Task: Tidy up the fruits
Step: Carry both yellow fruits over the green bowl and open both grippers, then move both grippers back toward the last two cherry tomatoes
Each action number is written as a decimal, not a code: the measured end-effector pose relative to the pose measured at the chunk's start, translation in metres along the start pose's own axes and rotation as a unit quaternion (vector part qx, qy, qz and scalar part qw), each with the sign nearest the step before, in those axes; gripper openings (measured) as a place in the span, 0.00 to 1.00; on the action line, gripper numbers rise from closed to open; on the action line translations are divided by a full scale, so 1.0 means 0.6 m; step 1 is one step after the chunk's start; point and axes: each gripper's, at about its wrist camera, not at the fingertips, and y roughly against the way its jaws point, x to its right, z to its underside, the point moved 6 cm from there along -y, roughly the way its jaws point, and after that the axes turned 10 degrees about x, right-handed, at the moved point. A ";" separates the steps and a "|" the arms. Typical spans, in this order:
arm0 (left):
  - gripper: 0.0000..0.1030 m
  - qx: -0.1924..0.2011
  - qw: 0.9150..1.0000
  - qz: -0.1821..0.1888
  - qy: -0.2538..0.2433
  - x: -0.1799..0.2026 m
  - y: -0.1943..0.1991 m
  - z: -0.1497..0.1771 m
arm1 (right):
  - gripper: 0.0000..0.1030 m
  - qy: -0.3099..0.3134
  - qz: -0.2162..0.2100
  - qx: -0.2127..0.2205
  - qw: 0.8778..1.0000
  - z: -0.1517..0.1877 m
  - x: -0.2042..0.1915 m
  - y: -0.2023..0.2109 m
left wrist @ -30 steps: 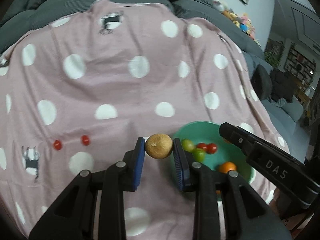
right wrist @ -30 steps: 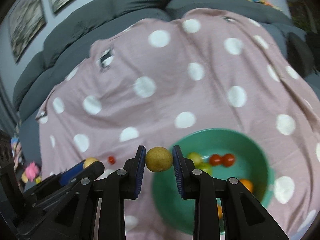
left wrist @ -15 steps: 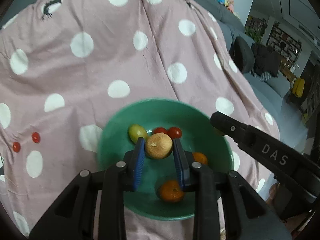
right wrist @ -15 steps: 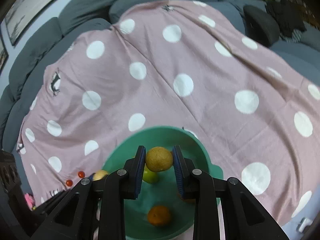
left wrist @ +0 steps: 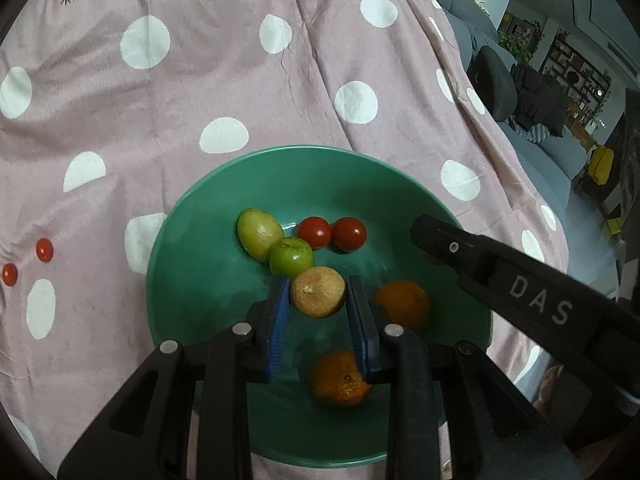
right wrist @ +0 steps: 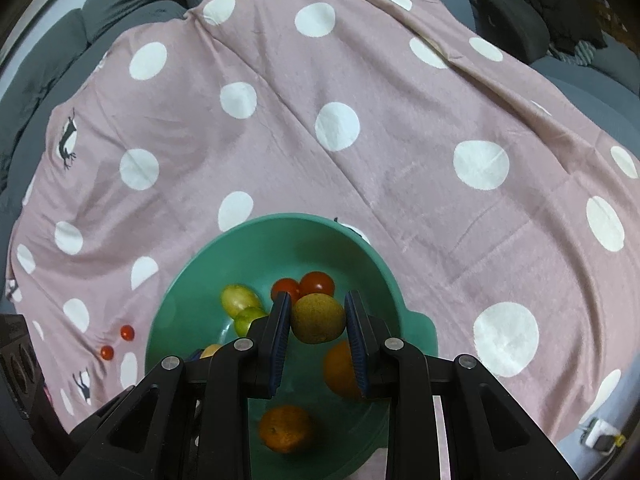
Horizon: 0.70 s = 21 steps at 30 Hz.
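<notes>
Two brown fruits (left wrist: 317, 294) (right wrist: 318, 318), each between jaws above the green bowl (left wrist: 192, 248).

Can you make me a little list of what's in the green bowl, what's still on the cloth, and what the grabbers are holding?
bowl: green, on the dotted cloth
in bowl: two red tomatoes, two green fruits, two oranges
on cloth: two small tomatoes, left of the bowl
left gripper: over the bowl, pads around a brown fruit
right gripper: over the bowl, pads around a yellow-brown fruit
not yet done: neither held fruit is let go
</notes>
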 end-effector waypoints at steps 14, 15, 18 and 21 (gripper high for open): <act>0.65 0.069 0.997 -0.028 0.029 -0.086 0.129 -0.031 | 0.62 0.044 -0.025 0.053 0.997 -0.016 -0.055 0.031; 0.67 0.074 0.996 -0.040 0.026 -0.103 0.146 -0.028 | 0.62 0.053 -0.031 0.056 0.997 -0.014 -0.067 0.031; 0.69 0.090 0.993 -0.079 0.024 -0.162 0.195 -0.014 | 0.62 0.073 -0.060 0.061 0.994 -0.004 -0.104 0.020; 0.71 0.097 0.986 -0.125 0.043 -0.243 0.243 0.009 | 0.61 0.079 -0.090 0.046 0.992 0.015 -0.139 -0.005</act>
